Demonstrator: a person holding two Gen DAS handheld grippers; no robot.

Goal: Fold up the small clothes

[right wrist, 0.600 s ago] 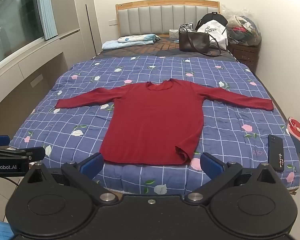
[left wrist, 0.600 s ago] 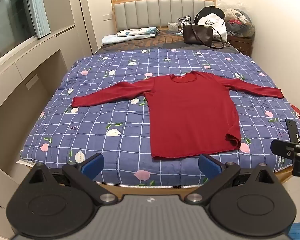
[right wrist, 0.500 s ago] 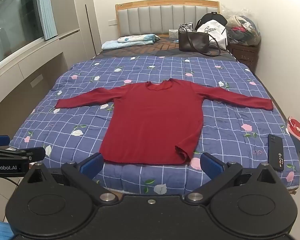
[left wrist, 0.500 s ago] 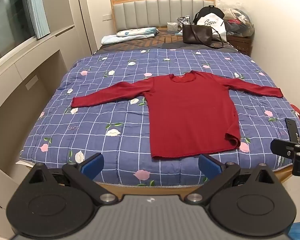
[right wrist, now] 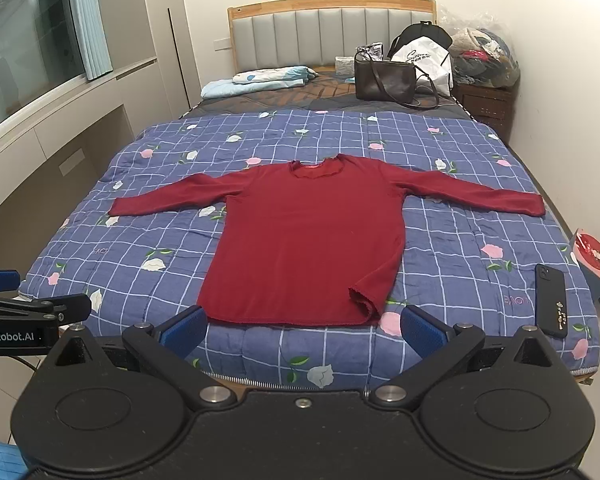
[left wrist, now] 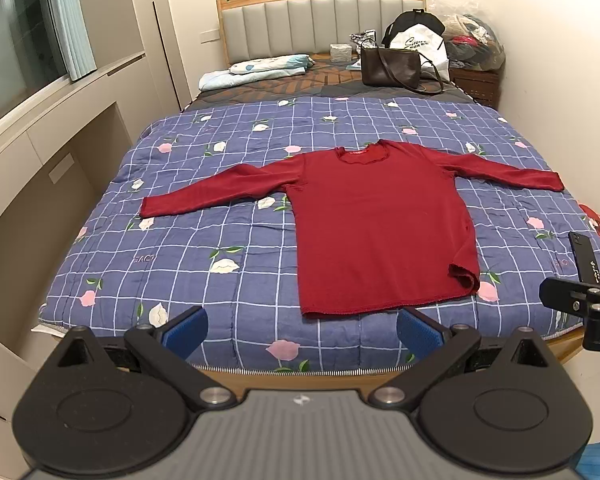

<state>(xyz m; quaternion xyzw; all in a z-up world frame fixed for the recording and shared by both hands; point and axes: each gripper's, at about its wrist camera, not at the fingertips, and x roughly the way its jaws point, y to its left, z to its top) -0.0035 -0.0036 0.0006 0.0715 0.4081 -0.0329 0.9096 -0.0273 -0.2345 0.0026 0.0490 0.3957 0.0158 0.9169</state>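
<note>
So nothing is folded yet: the red long-sleeved top (right wrist: 308, 240) lies flat on the checked quilt (right wrist: 460, 248), sleeves spread wide, neckline toward the headboard; both claws hang back off the foot of the bed, the left gripper (left wrist: 300, 326) and right gripper (right wrist: 302, 326) each gaping wide and empty. One hem corner (right wrist: 366, 302) is curled — smooth it first; then, I judge, pinch each cuff and lay the sleeves across the chest, avoiding the phone (right wrist: 551, 300) near the edge.

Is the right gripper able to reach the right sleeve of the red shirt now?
Probably yes. The right gripper is open, and nothing lies between it and the sleeve; the phone sits off to the side.
</note>
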